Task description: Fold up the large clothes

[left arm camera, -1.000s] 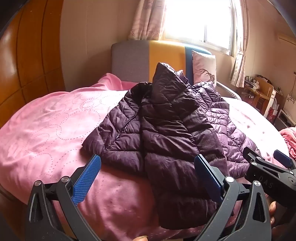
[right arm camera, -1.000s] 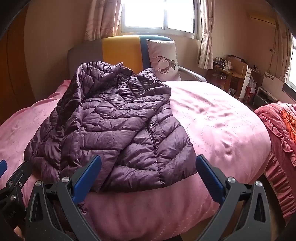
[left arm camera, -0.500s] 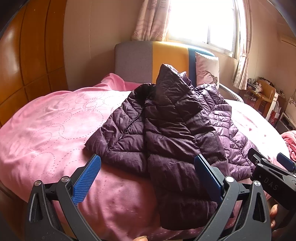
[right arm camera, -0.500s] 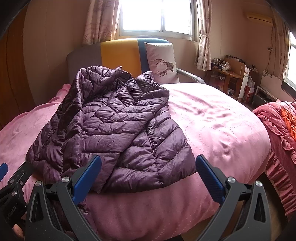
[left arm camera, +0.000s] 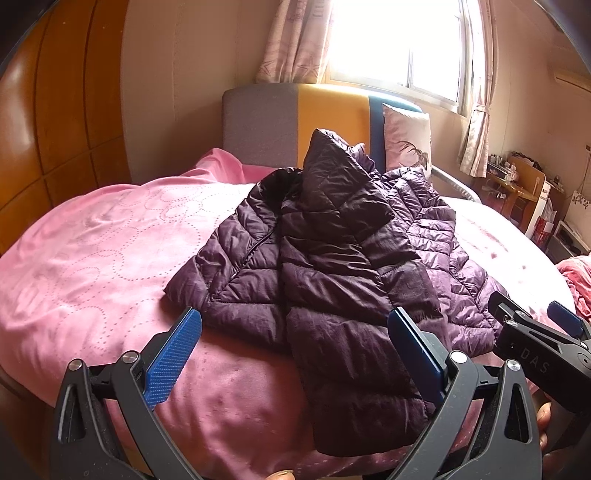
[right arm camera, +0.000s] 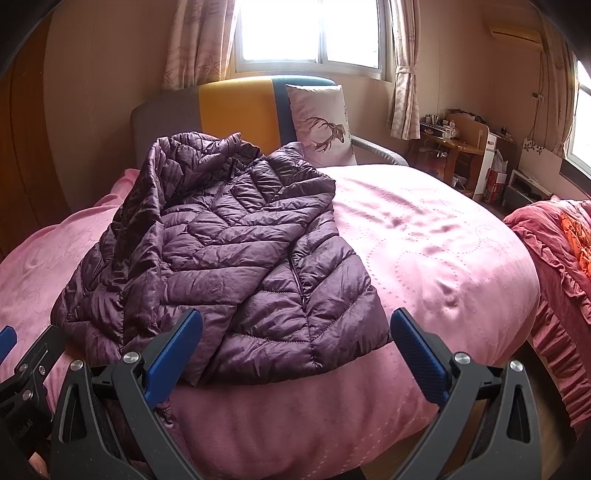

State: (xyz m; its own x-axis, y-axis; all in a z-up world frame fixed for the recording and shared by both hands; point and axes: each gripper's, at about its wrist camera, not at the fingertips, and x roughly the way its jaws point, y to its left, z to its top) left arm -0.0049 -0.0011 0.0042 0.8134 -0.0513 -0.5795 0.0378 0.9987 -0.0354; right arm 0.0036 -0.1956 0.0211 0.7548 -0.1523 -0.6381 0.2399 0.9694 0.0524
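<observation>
Jacket (left arm camera: 332, 266): I see a dark purple quilted puffer jacket lying on the bed, partly folded. One side is turned over onto the middle, and its lower end hangs over the near edge of the bed.
Jacket, right wrist view (right arm camera: 229, 258): It sits on the left half of the bed as I see it. The zipper line runs down the front and the collar end points toward the headboard.
Left gripper (left arm camera: 295, 350): Released. I see both blue pads spread wide with nothing between them. It is held over the near bed edge, with the jacket's hanging end between the pads in the picture.
Right gripper (right arm camera: 295, 350): Released. The jaws are spread wide and empty, facing the jacket's lower hem.
Right gripper, left wrist view (left arm camera: 543, 350): It appears at the right edge, just beside the jacket's hem.
Writing: I read the letters "DAS" on the black body of the right gripper. No label or brand on the jacket is legible to me.
Bed (right arm camera: 443, 251): Covered with a pink bedspread with a dotted circle pattern.
Headboard (right arm camera: 232, 107): Grey, yellow and blue panels.
Pillow (right arm camera: 321, 125): Stands against the headboard and carries a deer print.
Window (right arm camera: 310, 29): Bright, with patterned curtains on both sides.
</observation>
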